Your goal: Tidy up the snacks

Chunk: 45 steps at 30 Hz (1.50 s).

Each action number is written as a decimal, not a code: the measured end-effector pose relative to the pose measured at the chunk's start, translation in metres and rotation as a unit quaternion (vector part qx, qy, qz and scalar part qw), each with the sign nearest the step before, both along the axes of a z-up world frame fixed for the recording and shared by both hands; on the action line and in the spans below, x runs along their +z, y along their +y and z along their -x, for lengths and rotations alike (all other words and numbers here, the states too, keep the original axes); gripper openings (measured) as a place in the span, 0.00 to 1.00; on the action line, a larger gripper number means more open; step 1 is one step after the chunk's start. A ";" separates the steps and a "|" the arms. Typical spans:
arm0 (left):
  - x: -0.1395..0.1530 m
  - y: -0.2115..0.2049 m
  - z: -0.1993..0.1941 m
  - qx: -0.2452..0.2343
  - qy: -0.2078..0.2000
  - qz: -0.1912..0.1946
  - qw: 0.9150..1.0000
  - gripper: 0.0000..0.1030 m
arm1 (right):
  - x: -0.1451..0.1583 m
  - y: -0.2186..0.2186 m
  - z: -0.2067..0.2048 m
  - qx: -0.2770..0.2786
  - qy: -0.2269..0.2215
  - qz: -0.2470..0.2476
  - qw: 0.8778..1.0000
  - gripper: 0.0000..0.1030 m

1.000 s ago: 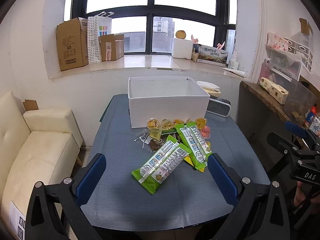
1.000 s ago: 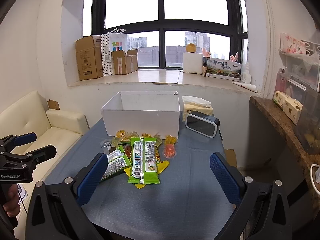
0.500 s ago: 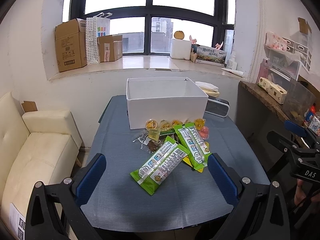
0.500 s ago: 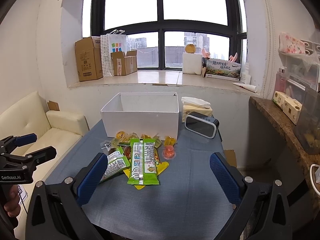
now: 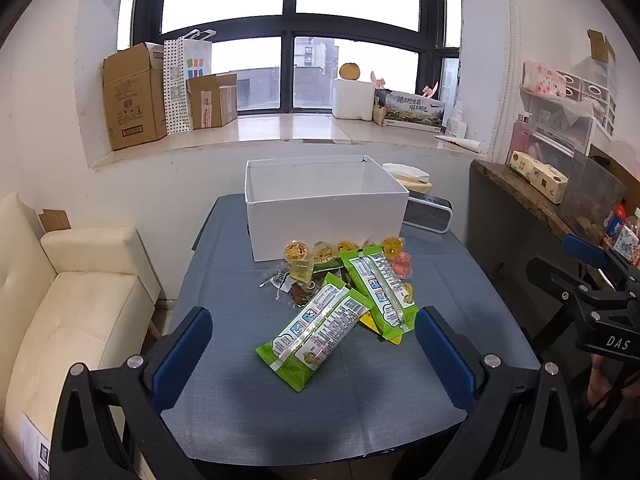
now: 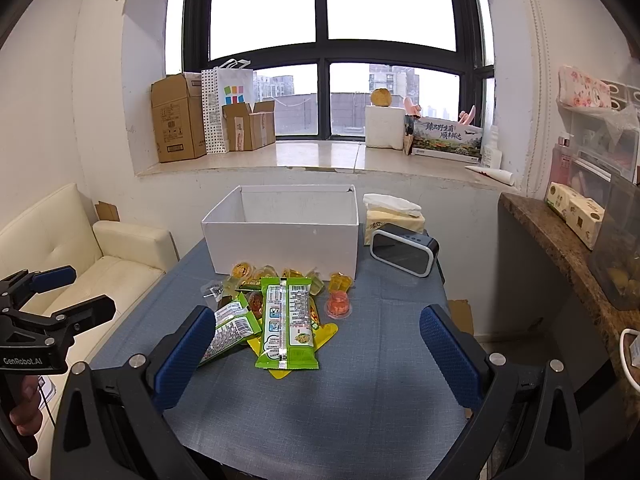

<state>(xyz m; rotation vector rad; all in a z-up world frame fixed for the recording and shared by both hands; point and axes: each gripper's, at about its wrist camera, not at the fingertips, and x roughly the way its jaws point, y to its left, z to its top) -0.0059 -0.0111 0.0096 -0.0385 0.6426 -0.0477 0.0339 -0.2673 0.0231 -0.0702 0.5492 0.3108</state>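
Note:
A pile of snacks lies on the blue-grey table [image 5: 360, 408] in front of an open white box [image 5: 324, 216]. Two green packets [image 5: 316, 334] [image 5: 380, 294] lie on a yellow one, with several jelly cups [image 5: 297, 250] and a red cup [image 5: 402, 264] by the box. In the right wrist view the box [image 6: 286, 246], a green packet [image 6: 287, 322] and the red cup [image 6: 338, 306] show too. My left gripper [image 5: 314, 350] is open and empty above the near packet. My right gripper [image 6: 316, 354] is open and empty, near the pile's front.
A black clock [image 6: 404, 252] and a tissue box [image 6: 394, 216] stand right of the white box. A cream sofa [image 5: 68, 308] is left of the table, a wooden counter [image 6: 560, 248] to the right. Cardboard boxes [image 5: 134, 96] sit on the window sill.
Both grippers have drifted slightly forward toward the snack pile. Both stay open and nothing on the table has moved.

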 end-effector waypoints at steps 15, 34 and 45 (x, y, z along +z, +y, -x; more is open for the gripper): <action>-0.050 -0.006 -0.055 -0.095 0.032 -0.036 0.994 1.00 | -0.002 0.000 0.000 0.001 0.004 -0.003 1.000 1.00; -0.173 -0.005 -0.157 -0.252 0.161 -0.034 0.954 0.72 | -0.037 -0.025 -0.019 -0.006 0.058 -0.036 0.998 1.00; -0.113 0.028 -0.107 -0.178 0.083 -0.029 0.980 0.68 | -0.072 0.001 -0.056 0.024 0.116 -0.024 0.993 1.00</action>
